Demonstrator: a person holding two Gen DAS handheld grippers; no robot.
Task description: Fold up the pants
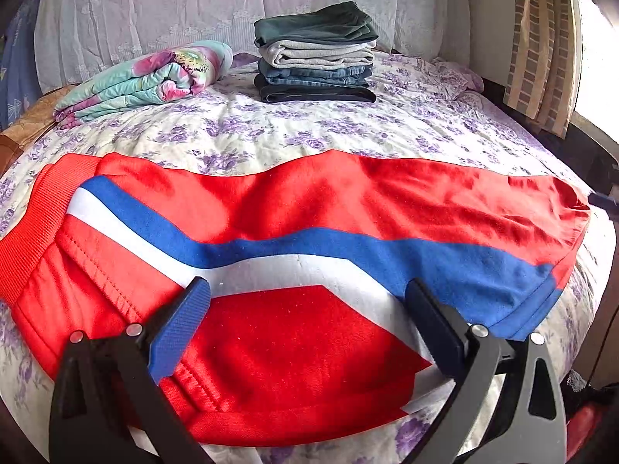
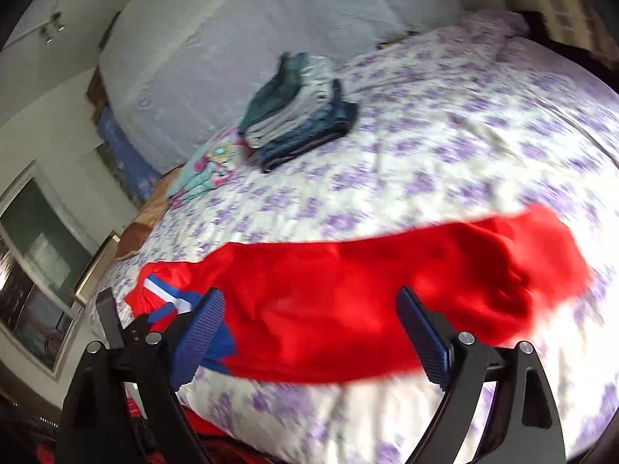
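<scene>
Red pants point(image 1: 294, 208) with a blue and white stripe lie spread flat across the near part of the bed, waistband at the left. My left gripper point(image 1: 305, 290) is open, its fingers hovering over the near edge of the pants by the white stripe, holding nothing. In the right wrist view the same pants point(image 2: 367, 290) lie across the bed, blurred by motion. My right gripper point(image 2: 309, 297) is open and empty above their near edge.
A stack of folded pants point(image 1: 315, 54) sits at the back of the bed point(image 1: 271, 131), also in the right wrist view point(image 2: 298, 112). A rolled floral blanket point(image 1: 143, 81) lies left of it. A curtain point(image 1: 541, 46) hangs at the right.
</scene>
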